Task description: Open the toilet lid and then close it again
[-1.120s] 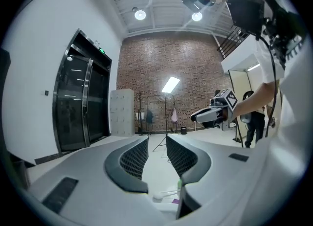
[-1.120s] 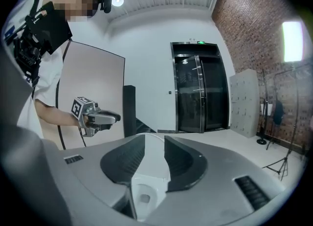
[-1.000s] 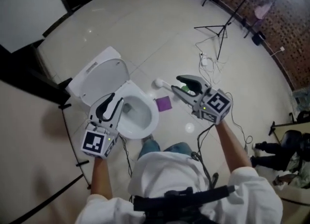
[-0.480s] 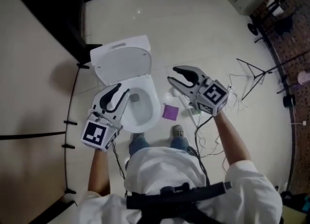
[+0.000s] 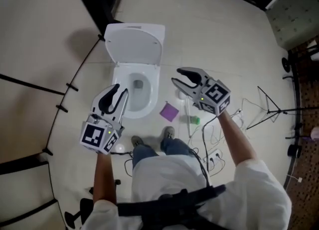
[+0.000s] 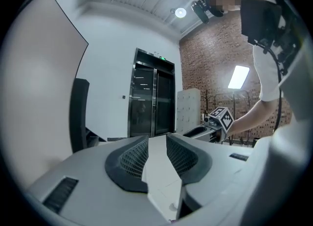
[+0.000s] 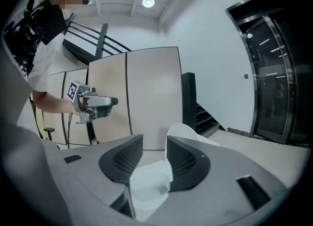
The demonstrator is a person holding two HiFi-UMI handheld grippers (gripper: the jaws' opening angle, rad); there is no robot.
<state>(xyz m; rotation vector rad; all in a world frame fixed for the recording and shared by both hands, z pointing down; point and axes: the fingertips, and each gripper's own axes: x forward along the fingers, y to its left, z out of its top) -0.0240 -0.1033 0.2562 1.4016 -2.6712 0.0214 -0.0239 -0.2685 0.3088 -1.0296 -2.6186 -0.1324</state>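
Observation:
The white toilet (image 5: 120,81) stands straight ahead with its lid (image 5: 135,49) raised against the tank. In the head view my left gripper (image 5: 121,90) hovers over the bowl's left rim, open, nothing between its fingers. My right gripper (image 5: 177,75) hangs to the right of the bowl, apart from it, also open and empty. The right gripper view looks between its jaws (image 7: 154,144) at the bowl (image 7: 146,183) and the upright lid (image 7: 188,134). Only pale floor shows between the jaws (image 6: 157,142) in the left gripper view.
A purple cloth (image 5: 169,111), a green bottle (image 5: 194,120) and a white brush (image 5: 180,94) lie on the floor right of the toilet. Cables (image 5: 215,139) and black stands (image 5: 271,108) spread further right. A beige partition (image 5: 35,50) runs along the left.
The head view has swung round, so the toilet now sits upright at top centre instead of slanted at the left. Both grippers moved with it and kept the same opening. The lid stays raised.

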